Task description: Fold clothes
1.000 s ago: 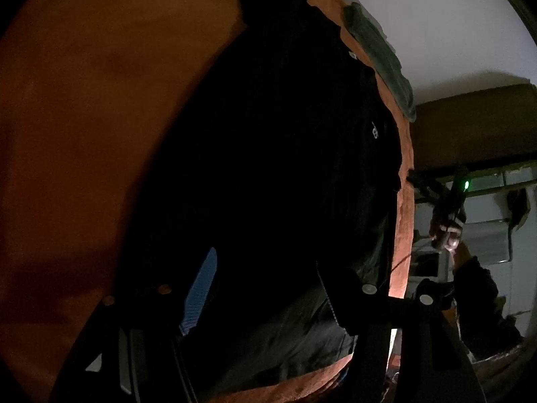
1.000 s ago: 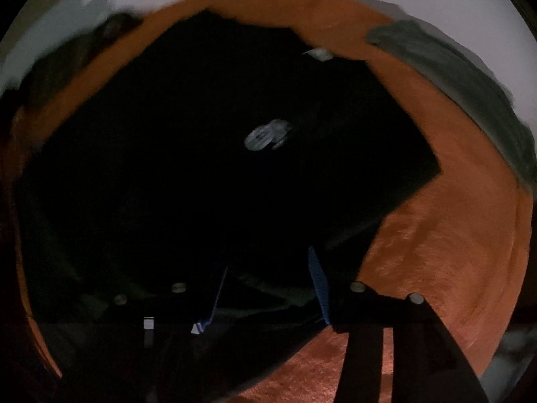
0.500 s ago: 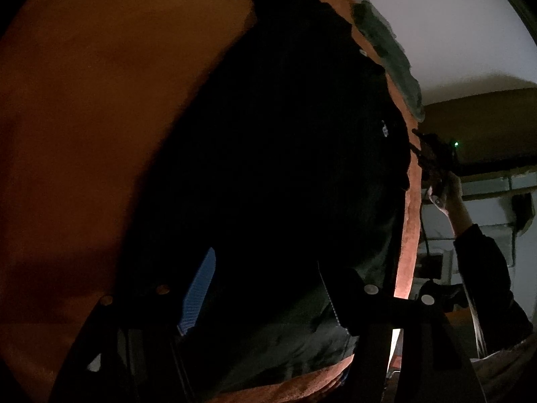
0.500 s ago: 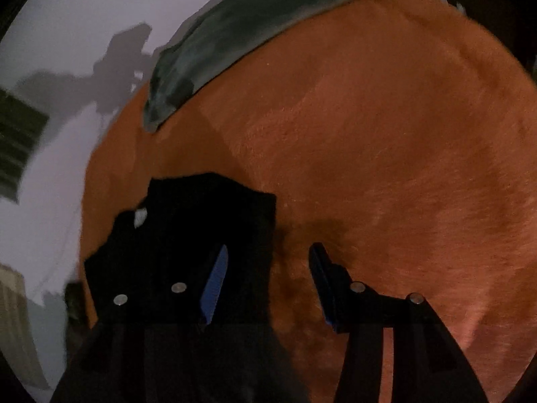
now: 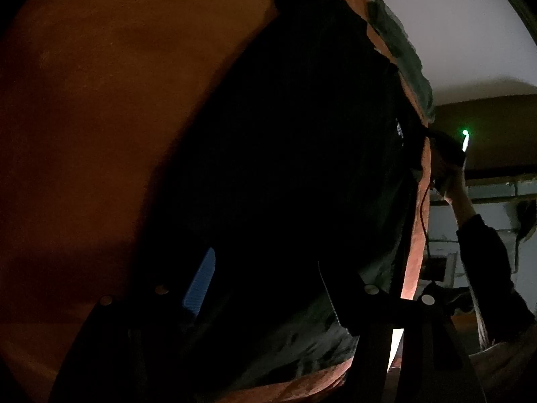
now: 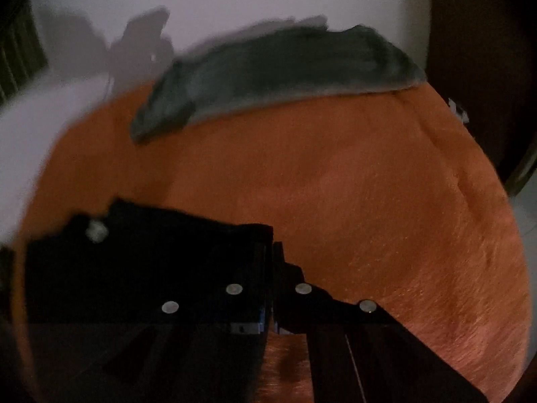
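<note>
A black shirt (image 5: 285,168) lies spread on an orange blanket (image 6: 369,201). It looks soft, floppy and light, so it will likely sag and bunch when it is lifted. The right gripper (image 6: 270,262) has its fingers pinched together on an edge of the shirt. The left gripper (image 5: 265,285) has its fingers wide apart over the shirt's near end, holding nothing. A good place to take hold is a hem or a corner. A grey-green cloth (image 6: 285,74) lies at the blanket's far edge.
</note>
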Tool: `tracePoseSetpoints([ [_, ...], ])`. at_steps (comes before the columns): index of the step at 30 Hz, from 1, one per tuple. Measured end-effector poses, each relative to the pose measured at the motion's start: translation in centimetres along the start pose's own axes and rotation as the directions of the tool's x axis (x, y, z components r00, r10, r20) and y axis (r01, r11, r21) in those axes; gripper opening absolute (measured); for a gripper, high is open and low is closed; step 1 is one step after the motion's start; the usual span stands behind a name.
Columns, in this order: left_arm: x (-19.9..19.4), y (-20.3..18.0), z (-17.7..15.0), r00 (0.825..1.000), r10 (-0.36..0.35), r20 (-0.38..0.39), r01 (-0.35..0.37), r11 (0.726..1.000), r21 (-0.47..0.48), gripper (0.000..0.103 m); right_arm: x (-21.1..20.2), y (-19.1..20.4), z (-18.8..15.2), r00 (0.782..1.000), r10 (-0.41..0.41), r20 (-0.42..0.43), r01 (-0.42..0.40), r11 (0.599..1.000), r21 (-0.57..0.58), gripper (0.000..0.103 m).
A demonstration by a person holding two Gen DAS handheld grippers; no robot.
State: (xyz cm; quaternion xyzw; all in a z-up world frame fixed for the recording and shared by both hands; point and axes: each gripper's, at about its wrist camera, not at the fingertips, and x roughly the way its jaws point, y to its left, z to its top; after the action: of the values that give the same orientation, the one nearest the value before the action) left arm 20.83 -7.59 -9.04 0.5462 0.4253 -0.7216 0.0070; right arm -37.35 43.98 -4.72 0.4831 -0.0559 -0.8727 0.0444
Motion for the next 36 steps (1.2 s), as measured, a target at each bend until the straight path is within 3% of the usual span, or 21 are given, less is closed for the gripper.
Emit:
tracePoseSetpoints([
  [2, 0.1, -0.1, 0.0, 1.0, 0.003, 0.001, -0.003, 1.0, -0.003, 0.066, 1.7, -0.4, -0.5, 0.997, 0.003, -0.078, 0.0, 1.0, 0.031, 0.005],
  [4, 0.1, -0.4, -0.1, 1.0, 0.003, 0.002, -0.003, 1.0, 0.001, 0.066, 2.6, -1.1, -0.9, 0.993, 0.003, -0.12, 0.007, 0.997, 0.082, 0.015],
  [5, 0.2, -0.5, -0.2, 1.0, 0.0, 0.002, 0.0, 1.0, 0.004, 0.066, 2.4, -1.4, -0.9, 0.993, 0.006, -0.115, 0.006, 0.995, 0.102, 0.017],
  [7, 0.1, -0.7, -0.3, 1.0, -0.008, 0.002, 0.008, 1.0, 0.013, 0.066, 0.2, -1.5, -1.0, 0.999, -0.027, -0.045, 0.031, 0.994, 0.101, 0.042],
  [8, 0.1, -0.8, -0.3, 1.0, -0.008, 0.003, 0.008, 1.0, 0.02, 0.066, -1.0, -1.5, -1.1, 0.999, -0.046, -0.006, 0.047, 0.994, 0.098, 0.043],
  [11, -0.1, -1.0, -0.2, 1.0, -0.009, 0.011, 0.009, 0.999, 0.041, 0.066, -4.1, 1.8, -5.1, 0.999, 0.027, 0.021, -0.026, 0.999, -0.023, 0.042],
  [13, -0.3, -1.3, 0.0, 1.0, -0.009, 0.02, 0.008, 0.998, 0.055, 0.066, -6.1, 4.2, -8.0, 0.996, 0.085, 0.027, -0.081, 0.991, -0.111, 0.032],
  [15, -0.4, -1.5, 0.4, 1.0, -0.01, 0.029, 0.008, 0.998, 0.069, 0.066, -8.1, 6.5, -10.8, 0.989, 0.143, 0.028, -0.135, 0.971, -0.198, 0.031],
  [20, -0.4, -2.1, 1.9, 0.999, -0.009, 0.047, 0.006, 0.997, 0.078, 0.066, -4.1, 10.4, -16.5, 0.987, 0.049, -0.156, -0.104, 0.926, -0.363, 0.03],
  [21, -0.4, -2.2, 2.3, 0.999, -0.016, 0.052, 0.012, 0.998, 0.068, 0.066, -3.9, 10.6, -16.7, 0.987, 0.045, -0.156, -0.102, 0.92, -0.378, 0.03],
  [24, -1.0, -1.8, 4.2, 0.997, -0.044, 0.07, 0.042, 0.999, 0.025, 0.066, -6.3, 10.8, -16.0, 0.99, 0.117, -0.075, -0.136, 0.92, -0.368, 0.03],
  [27, -2.9, -1.2, 7.7, 0.989, -0.058, 0.135, 0.058, 0.998, 0.007, 0.066, -9.3, 10.7, -15.6, 0.989, 0.144, 0.021, -0.131, 0.945, -0.298, 0.03],
  [31, -4.9, -1.8, 13.5, 0.969, -0.051, 0.242, 0.042, 0.998, 0.042, 0.066, -11.2, 11.8, -17.5, 0.985, 0.171, 0.031, -0.155, 0.947, -0.283, 0.03],
  [36, -5.0, -4.0, 20.9, 0.937, -0.055, 0.344, 0.018, 0.994, 0.11, 0.071, -11.6, 14.0, -19.6, 0.976, 0.216, -0.039, -0.218, 0.932, -0.29, 0.03],
])
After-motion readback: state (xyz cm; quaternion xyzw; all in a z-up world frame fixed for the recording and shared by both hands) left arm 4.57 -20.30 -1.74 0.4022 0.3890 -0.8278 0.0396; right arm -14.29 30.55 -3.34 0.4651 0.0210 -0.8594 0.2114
